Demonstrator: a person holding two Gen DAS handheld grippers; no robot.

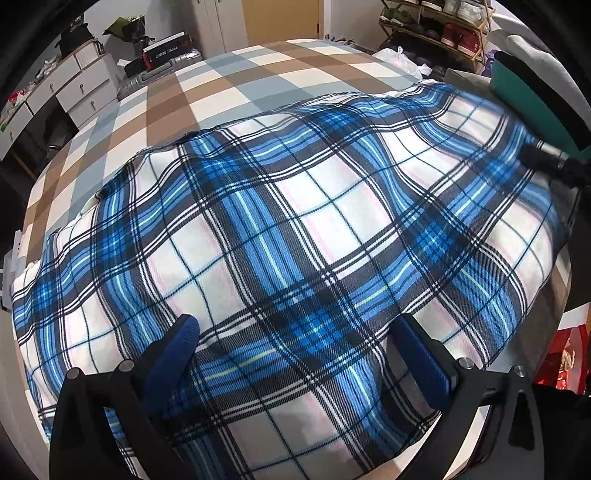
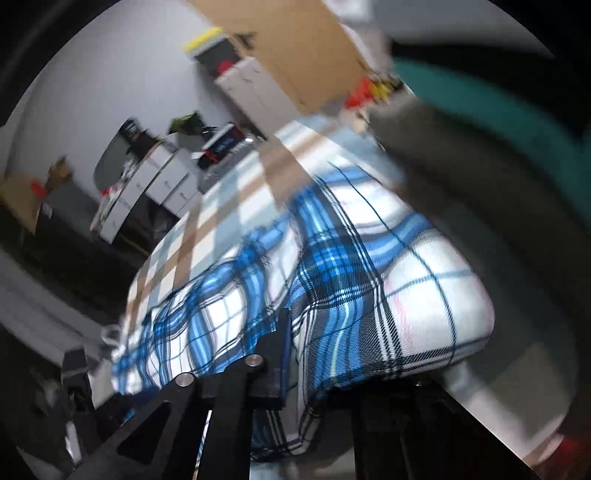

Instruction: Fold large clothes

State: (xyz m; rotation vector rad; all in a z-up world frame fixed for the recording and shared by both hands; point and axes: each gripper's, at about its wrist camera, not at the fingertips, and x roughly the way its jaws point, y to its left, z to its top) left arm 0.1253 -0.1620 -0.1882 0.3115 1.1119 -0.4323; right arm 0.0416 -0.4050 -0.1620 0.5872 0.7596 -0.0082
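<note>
A large blue, white and black plaid cloth lies spread over the near part of the bed, rumpled at its far edge. My left gripper hovers just above its near part, open, with the blue pads wide apart and only flat cloth between them. In the blurred right wrist view the same plaid cloth bulges up at its right end. My right gripper is shut on a fold of it. One black finger shows; the cloth hides the other.
The bed's brown, grey-blue and white checked cover stretches beyond the cloth. A white drawer unit and a silver suitcase stand at the far left, a shoe rack at the far right. A teal-and-black object sits by the right edge.
</note>
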